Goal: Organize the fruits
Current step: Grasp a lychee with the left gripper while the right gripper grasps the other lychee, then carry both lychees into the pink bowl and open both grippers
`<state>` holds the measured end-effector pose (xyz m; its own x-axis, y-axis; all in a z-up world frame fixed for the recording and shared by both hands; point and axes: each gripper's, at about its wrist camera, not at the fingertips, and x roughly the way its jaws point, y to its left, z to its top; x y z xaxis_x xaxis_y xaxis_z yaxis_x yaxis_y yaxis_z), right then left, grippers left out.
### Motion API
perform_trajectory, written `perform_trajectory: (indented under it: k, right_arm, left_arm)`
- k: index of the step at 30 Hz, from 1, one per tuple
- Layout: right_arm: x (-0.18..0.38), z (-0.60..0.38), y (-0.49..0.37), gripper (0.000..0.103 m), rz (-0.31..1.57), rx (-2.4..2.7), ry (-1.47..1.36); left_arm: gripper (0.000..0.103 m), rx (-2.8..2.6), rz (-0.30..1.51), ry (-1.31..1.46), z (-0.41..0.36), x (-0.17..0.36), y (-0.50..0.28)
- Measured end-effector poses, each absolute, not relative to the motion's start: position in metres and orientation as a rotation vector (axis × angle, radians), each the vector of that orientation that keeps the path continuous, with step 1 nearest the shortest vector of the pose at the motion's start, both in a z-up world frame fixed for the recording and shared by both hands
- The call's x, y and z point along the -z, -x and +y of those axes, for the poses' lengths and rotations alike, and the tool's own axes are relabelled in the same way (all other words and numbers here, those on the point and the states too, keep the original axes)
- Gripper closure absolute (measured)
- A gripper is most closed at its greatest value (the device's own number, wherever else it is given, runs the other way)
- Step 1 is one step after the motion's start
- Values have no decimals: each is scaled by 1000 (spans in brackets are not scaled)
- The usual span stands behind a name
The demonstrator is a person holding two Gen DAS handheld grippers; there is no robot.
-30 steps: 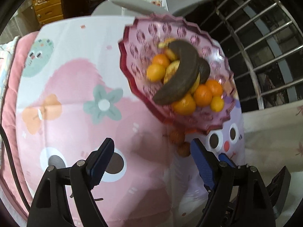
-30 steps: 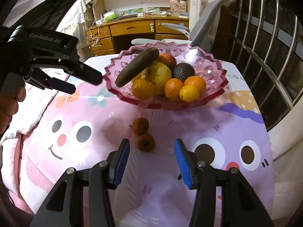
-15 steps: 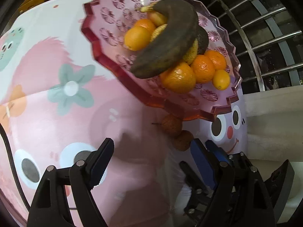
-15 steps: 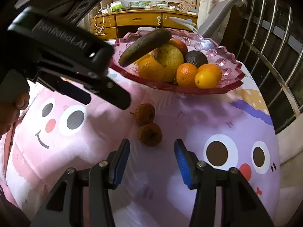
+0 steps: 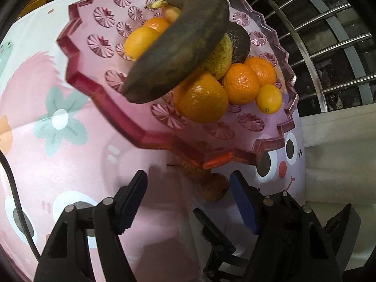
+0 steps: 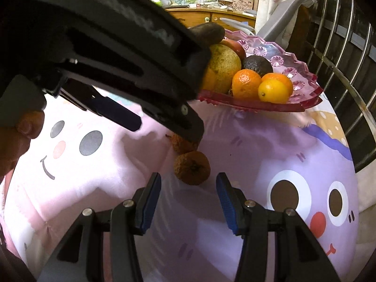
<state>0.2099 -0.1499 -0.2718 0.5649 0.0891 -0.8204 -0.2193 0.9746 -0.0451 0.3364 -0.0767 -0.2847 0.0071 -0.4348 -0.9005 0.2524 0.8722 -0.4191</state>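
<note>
A pink glass fruit bowl (image 5: pixel 98 87) (image 6: pixel 303 89) holds a dark banana (image 5: pixel 178 44), oranges (image 5: pixel 202 98), a pear and an avocado (image 6: pixel 257 64). Two small brown wrinkled fruits lie on the tablecloth by the bowl's near rim: one (image 6: pixel 191 168) (image 5: pixel 212 188) just ahead of both grippers, the other (image 6: pixel 179 144) (image 5: pixel 193 170) partly hidden behind it. My left gripper (image 5: pixel 189 196) is open, fingers either side of the fruits. My right gripper (image 6: pixel 188 191) is open just short of the nearer fruit. The left gripper's body (image 6: pixel 122 54) fills the upper left of the right wrist view.
The table carries a pink and purple cartoon cloth (image 6: pixel 282 164). A metal railing (image 5: pixel 329 35) (image 6: pixel 347 35) runs along the right side. A wooden desk (image 6: pixel 211 17) and a grey chair (image 6: pixel 282 16) stand behind the table.
Both grippers have moved in toward the two brown fruits and the bowl. The left gripper has swung in front of the right camera. Both stay open.
</note>
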Motion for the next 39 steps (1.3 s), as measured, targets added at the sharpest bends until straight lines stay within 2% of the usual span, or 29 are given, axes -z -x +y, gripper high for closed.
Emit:
perform_trajectory:
  k: [8, 15, 20, 39]
  right_arm:
    - [274, -158, -218, 61, 947, -226, 125]
    - [274, -164, -224, 70, 948, -263, 106]
    - [274, -168, -226, 70, 953, -280, 104]
    - [254, -221, -220, 71, 979, -238, 128]
  left_arm:
    - [50, 508, 1480, 150, -85, 292, -341]
    - [57, 480, 1487, 147, -93, 296, -341]
    - [75, 473, 1487, 167, -94, 297, -342]
    - [78, 363, 1465, 213, -99, 276, -320]
